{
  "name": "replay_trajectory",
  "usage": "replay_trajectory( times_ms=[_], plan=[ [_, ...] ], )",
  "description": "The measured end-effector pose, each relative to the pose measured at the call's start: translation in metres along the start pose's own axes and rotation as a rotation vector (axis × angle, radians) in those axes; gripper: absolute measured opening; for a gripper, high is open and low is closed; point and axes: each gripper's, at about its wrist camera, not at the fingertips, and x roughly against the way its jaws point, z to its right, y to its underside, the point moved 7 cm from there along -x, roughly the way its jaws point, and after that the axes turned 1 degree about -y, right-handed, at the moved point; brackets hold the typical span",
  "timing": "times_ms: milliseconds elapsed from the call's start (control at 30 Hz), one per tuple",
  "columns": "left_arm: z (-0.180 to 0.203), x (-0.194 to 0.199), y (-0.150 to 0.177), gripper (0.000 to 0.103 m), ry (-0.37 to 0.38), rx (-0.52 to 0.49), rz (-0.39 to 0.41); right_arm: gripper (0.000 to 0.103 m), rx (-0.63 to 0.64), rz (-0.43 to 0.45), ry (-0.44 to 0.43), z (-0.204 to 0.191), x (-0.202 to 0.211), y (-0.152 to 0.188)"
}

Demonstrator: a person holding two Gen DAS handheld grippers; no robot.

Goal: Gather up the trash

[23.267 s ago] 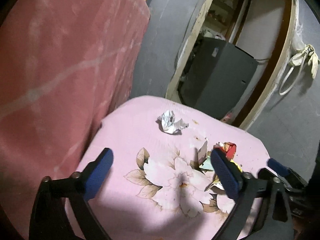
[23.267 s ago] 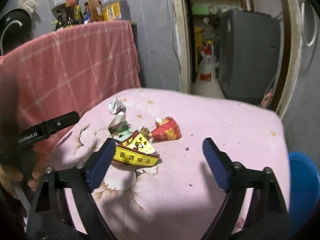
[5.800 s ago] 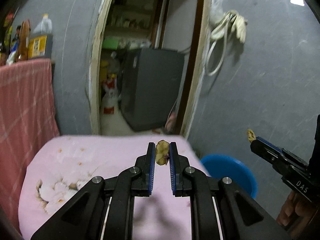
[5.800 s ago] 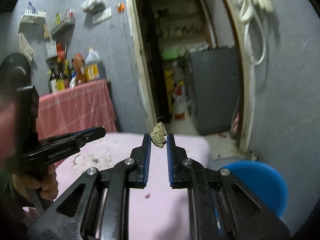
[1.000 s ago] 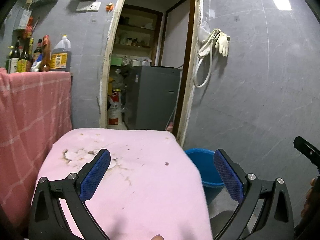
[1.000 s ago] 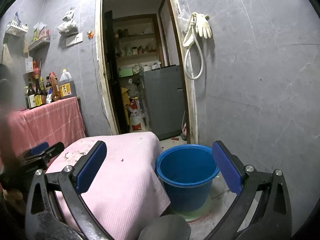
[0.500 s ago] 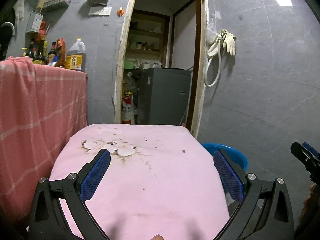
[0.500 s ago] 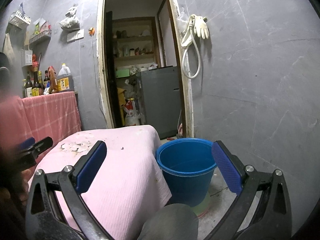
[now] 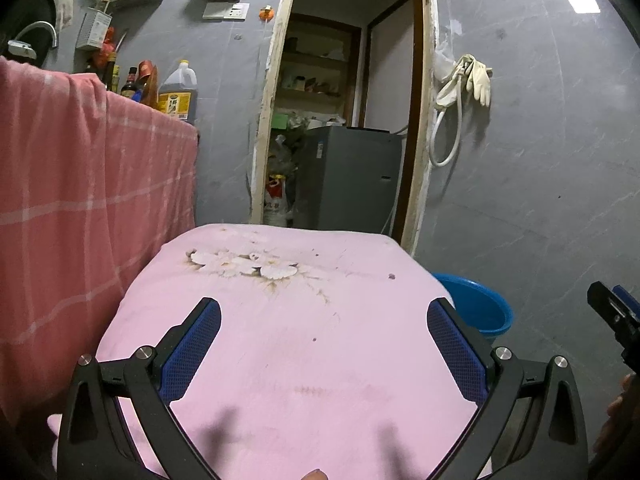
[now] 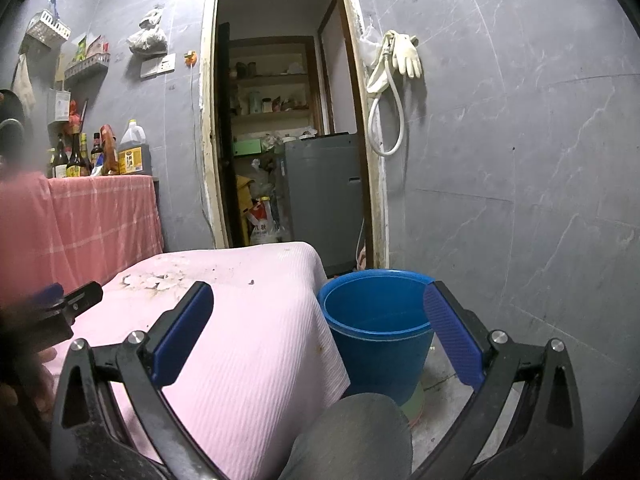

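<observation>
Over the pink cloth [image 9: 320, 360] both the left gripper [image 9: 323, 344] and right gripper [image 10: 318, 336] gape wide, empty; no wrappers show, so the trash is presumably in the blue bucket [image 10: 376, 332] beside the table. Risk — tiny dark crumbs [image 9: 391, 277] get missed, too small for such wide pads.

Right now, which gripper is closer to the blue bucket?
Right. The right gripper hangs open just short of the blue bucket, which fills the gap between its fingers. The left gripper sits open over the pink cloth, bucket off to its right.
</observation>
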Motion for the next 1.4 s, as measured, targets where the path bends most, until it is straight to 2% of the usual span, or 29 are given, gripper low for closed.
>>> replay_trajectory(
  times_ms=[367, 767, 1400],
  plan=[
    [-0.006, 0.001, 0.013, 0.101, -0.02, -0.015, 0.006, 0.103, 0.021, -0.002, 0.007, -0.005, -0.002, 0.011],
    [-0.014, 0.006, 0.018, 0.101, -0.047, -0.019, 0.052, 0.103, 0.022, 0.013, 0.022, -0.005, -0.004, 0.019],
    [-0.028, 0.006, 0.026, 0.101, -0.056, -0.001, 0.046, 0.103, 0.017, -0.002, 0.025, 0.002, -0.009, 0.025]
  ],
)
